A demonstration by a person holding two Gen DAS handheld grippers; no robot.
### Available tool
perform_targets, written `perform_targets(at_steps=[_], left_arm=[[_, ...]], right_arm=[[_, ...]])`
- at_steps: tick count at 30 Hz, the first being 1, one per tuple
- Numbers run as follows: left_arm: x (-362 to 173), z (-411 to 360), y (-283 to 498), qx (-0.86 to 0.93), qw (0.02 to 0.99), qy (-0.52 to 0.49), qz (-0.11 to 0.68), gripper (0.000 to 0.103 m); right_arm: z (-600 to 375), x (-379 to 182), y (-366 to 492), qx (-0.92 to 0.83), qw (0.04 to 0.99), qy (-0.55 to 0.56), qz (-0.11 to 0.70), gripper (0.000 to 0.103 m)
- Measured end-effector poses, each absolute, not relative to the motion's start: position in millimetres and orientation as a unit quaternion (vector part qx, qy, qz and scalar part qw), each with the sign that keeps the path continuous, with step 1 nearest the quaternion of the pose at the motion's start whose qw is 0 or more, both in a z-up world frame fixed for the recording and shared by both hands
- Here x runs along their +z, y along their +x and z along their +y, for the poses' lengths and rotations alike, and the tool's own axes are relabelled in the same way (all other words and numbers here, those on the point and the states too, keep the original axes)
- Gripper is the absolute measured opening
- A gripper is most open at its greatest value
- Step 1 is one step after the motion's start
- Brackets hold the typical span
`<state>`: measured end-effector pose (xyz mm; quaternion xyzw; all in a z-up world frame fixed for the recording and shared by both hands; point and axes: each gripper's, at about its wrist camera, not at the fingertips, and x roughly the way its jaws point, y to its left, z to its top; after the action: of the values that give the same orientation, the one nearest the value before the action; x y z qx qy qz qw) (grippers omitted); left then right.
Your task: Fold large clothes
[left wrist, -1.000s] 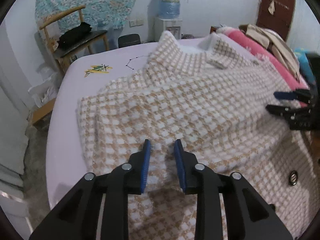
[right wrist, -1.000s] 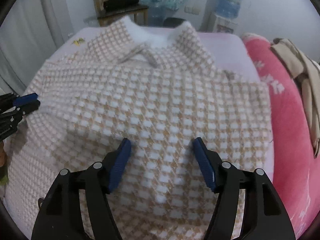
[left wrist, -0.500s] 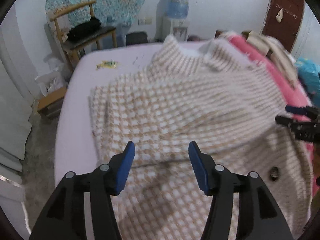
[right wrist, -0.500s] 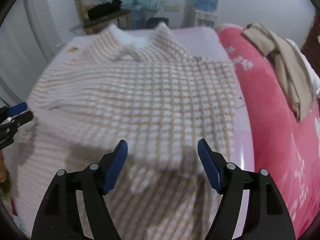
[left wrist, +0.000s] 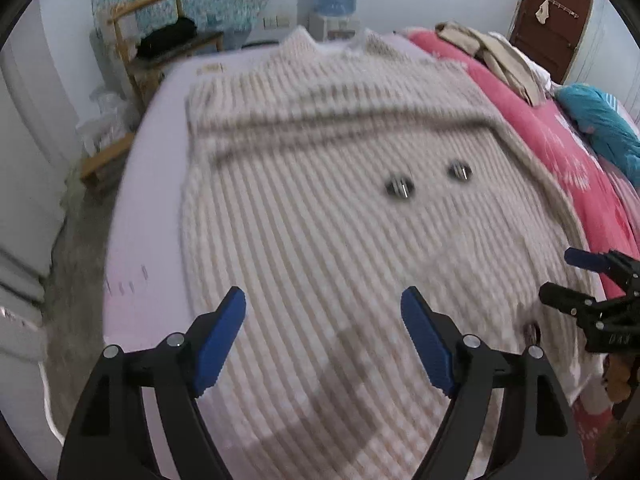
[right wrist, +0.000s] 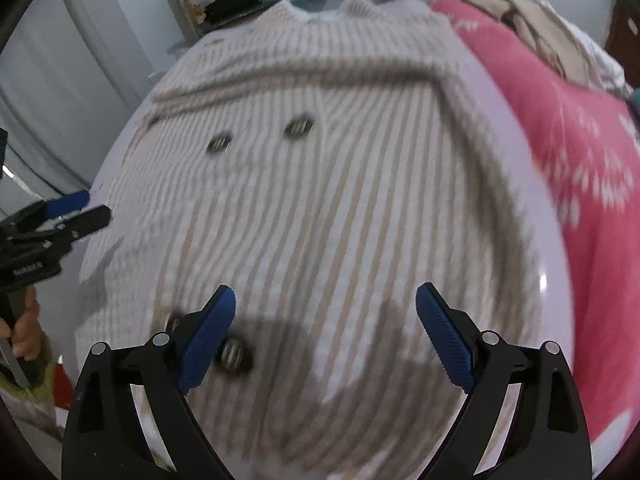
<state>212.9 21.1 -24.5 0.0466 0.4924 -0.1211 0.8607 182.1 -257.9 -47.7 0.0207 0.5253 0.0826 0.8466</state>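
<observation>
A large beige-and-white checked coat [left wrist: 320, 208] lies spread on the lilac bed, collar at the far end, dark buttons [left wrist: 398, 189] near its middle; motion blur smears it. It also fills the right wrist view [right wrist: 328, 200]. A folded-over upper layer forms a ridge across the chest. My left gripper [left wrist: 322, 316] is open and empty above the coat's near part. My right gripper [right wrist: 325, 316] is open and empty above the near hem, and shows at the right edge of the left wrist view [left wrist: 576, 280]. The left gripper shows at the left edge of the right wrist view [right wrist: 68, 216].
A pink blanket [left wrist: 560, 136] runs along the bed's right side with beige clothes [left wrist: 492, 56] and a teal bundle [left wrist: 600, 120] on it. A wooden chair [left wrist: 160, 48] and a water dispenser [left wrist: 336, 4] stand beyond the bed. Bare floor [left wrist: 76, 240] lies left of the bed [left wrist: 152, 216].
Both grippers pulled back and up from the coat; the left opened from nearly closed to wide. The coat's lower part with buttons has come into view. The view is now blurred.
</observation>
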Motion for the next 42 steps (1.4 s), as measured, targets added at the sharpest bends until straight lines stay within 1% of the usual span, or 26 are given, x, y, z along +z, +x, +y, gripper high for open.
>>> perform_targets(at_steps=[3,4,5,7,12,16,21,42], left_arm=[[-43.7,14.7,195.5,-0.113,0.853,0.061,0.507,0.079],[-50.1,13.2,192.9,-0.109,0.851,0.064,0.510,0.079],[-55.5,13.1,191.1,-0.105,0.850,0.064,0.512,0.079],[-66.0,13.7,188.4,-0.092,0.848,0.066,0.517,0.081],[-69.1,11.9,184.6,-0.075,0.856,0.076,0.506,0.092],[-72.8,16.6,185.1,-0.075,0.855,0.051,0.511,0.097],[-74.0,19.3,184.7,-0.075,0.857,0.058,0.507,0.097],[-73.5,16.8,186.3,-0.076,0.852,0.064,0.514,0.097]], right_arm=[[-254.2,-58.4,169.8,0.081,0.845,0.025,0.528,0.088],[-254.0,-62.2,168.4,0.081,0.844,0.028,0.530,0.090],[-253.6,-67.1,167.6,0.076,0.843,0.027,0.532,0.094],[-253.9,-70.3,165.6,0.075,0.850,0.032,0.521,0.095],[-256.1,-69.6,163.1,0.076,0.851,0.037,0.518,0.095],[-260.7,-64.5,162.4,0.077,0.856,0.041,0.510,0.095],[-267.7,-70.1,165.8,0.071,0.852,0.061,0.515,0.095],[-269.2,-71.9,173.7,0.052,0.852,0.080,0.515,0.095]])
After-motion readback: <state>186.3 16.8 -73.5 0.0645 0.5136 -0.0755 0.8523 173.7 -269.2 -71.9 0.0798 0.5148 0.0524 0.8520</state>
